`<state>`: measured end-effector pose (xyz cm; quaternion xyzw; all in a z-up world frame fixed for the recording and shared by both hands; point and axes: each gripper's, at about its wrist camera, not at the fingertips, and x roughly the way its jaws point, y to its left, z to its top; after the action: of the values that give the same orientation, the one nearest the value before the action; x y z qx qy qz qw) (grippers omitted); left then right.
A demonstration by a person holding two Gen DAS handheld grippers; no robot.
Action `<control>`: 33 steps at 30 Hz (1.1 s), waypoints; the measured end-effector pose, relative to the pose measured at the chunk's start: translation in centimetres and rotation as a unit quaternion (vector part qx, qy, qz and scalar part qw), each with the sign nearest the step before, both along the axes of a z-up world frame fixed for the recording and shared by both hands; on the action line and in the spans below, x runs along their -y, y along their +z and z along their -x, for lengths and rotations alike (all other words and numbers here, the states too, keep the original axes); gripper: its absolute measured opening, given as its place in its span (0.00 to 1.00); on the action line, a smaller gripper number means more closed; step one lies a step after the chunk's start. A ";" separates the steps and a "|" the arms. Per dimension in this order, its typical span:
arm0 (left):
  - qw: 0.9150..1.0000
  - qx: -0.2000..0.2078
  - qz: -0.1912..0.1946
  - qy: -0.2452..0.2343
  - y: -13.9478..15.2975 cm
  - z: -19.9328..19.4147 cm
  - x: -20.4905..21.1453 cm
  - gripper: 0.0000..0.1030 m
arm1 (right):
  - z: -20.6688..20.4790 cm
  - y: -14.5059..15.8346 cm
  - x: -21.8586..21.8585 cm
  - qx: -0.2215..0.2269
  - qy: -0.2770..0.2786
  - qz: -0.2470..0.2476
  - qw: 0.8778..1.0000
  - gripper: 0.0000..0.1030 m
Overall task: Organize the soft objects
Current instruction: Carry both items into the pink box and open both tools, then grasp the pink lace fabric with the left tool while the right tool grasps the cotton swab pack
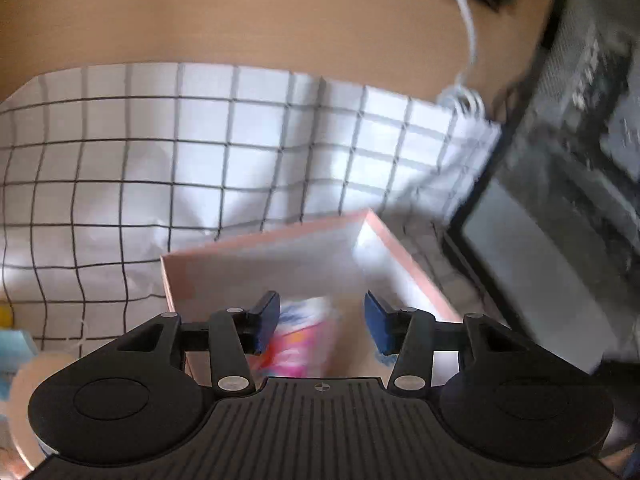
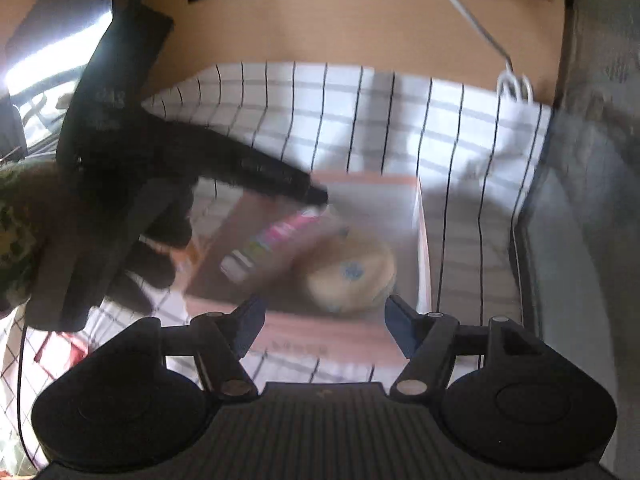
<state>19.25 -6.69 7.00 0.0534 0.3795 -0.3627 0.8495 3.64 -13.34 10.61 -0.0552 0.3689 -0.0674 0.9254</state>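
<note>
Left gripper (image 1: 322, 322): fingers wide apart, holding nothing. Colourful soft packet (image 1: 298, 340) sits low between them, blurred, inside the pink box (image 1: 400, 248); can't tell if either finger touches it.

Right gripper (image 2: 324, 330): fingers also spread wide, empty. Just ahead of them, across the box's near wall (image 2: 316, 334), a round tan soft item (image 2: 352, 274) with blue print lies on the box floor; the packet (image 2: 276, 240) lies beside it on the left, touching or nearly so.

In the right wrist view, the left gripper (image 2: 316, 196) comes in from upper left, tips over the packet's far end, held by a dark-gloved hand (image 2: 160, 240).

Box rests on a white grid-pattern cloth (image 1: 160, 160) over the wooden table (image 1: 240, 20). White cable (image 1: 466, 20) runs along the far right of the cloth. Dark equipment (image 1: 580, 140) borders the right side.
</note>
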 end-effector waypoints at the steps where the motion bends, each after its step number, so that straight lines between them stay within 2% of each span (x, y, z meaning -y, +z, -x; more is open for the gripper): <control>1: 1.000 0.001 0.020 0.018 0.3 -0.1 -0.6 0.50 | 0.1 -0.3 0.2 -0.005 -0.004 -0.005 1.000 0.65; 4: 0.995 -0.004 0.080 0.061 2.1 -0.3 -2.7 0.50 | 0.8 -0.7 0.1 -0.005 -0.012 -0.018 1.000 0.65; 5: 0.994 -0.001 0.083 0.066 2.6 0.2 -3.4 0.50 | 0.8 -0.8 0.0 -0.004 -0.013 -0.020 1.000 0.65; 10: 0.996 0.042 0.051 0.065 3.6 3.8 -7.7 0.50 | 0.4 -1.0 -1.8 0.014 -0.007 -0.006 1.000 0.66; 12: 0.994 0.058 0.040 0.086 3.5 5.4 -10.8 0.50 | 0.0 -1.0 -3.1 0.025 0.000 0.008 1.000 0.70; 15: 0.985 0.072 0.031 0.152 3.3 7.0 -16.4 0.50 | -0.5 -1.1 -5.1 0.037 0.026 0.015 0.999 0.72; 19: 0.965 0.060 0.019 0.256 2.5 7.0 -24.6 0.50 | -1.8 -1.7 -8.2 0.036 0.065 0.013 0.997 0.73; 22: 0.939 0.062 0.001 0.339 2.1 6.5 -30.6 0.50 | -2.9 -2.6 -11.2 0.026 0.096 0.015 0.995 0.73; 25: 0.910 0.085 -0.017 0.404 2.1 6.0 -36.1 0.50 | -4.0 -3.9 -14.7 0.009 0.120 0.035 0.992 0.73; 28: 0.892 0.076 -0.040 0.444 1.3 4.6 -40.3 0.50 | -4.6 -5.2 -18.0 -0.012 0.143 0.057 0.988 0.73; 31: 0.893 0.041 -0.017 0.447 0.0 2.5 -43.7 0.50 | -4.8 -6.0 -20.9 -0.034 0.167 0.075 0.983 0.73; 33: 0.897 0.043 -0.008 0.440 -0.6 1.4 -44.7 0.50 | -5.1 -6.5 -22.7 -0.045 0.177 0.090 0.979 0.73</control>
<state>17.83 38.06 6.40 -0.0968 0.3306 0.0534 0.9373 8.69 9.38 4.13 -0.2060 0.3870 0.0670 0.8963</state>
